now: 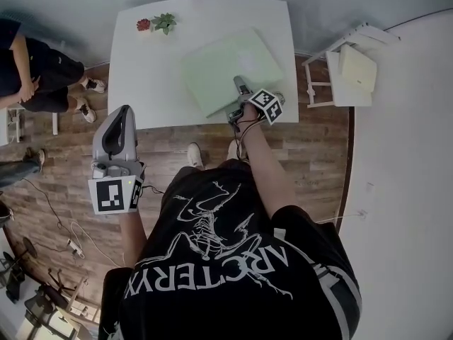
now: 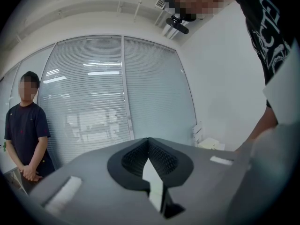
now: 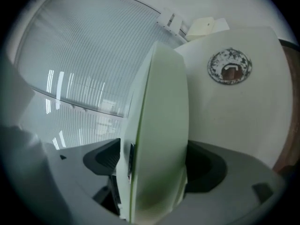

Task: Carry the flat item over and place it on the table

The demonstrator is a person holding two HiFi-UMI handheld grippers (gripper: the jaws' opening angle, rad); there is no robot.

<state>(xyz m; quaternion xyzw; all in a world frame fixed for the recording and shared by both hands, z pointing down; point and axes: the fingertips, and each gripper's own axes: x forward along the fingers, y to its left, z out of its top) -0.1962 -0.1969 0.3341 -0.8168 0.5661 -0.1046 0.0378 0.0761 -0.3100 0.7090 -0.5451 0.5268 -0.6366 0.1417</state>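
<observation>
Two jaws of the right gripper (image 1: 241, 89) stand released, wide apart, with the pale green flat slab-shaped item (image 1: 226, 66) between them; only the right gripper view shows this. Head view alone shows the item lying on the white rectangular table (image 1: 141, 76), the right arm reaching forward, gripper tilted down. Left gripper (image 1: 122, 115), clenched and empty, is held roughly level, well apart from the item

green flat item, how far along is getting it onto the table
Done: the green flat item looks to lie on the white table. In hand: the right gripper has its jaws wide around the item's near edge, apparently not pressing on it. Left to do: draw that gripper clear. The left gripper is shut and empty, short of the table.
</observation>
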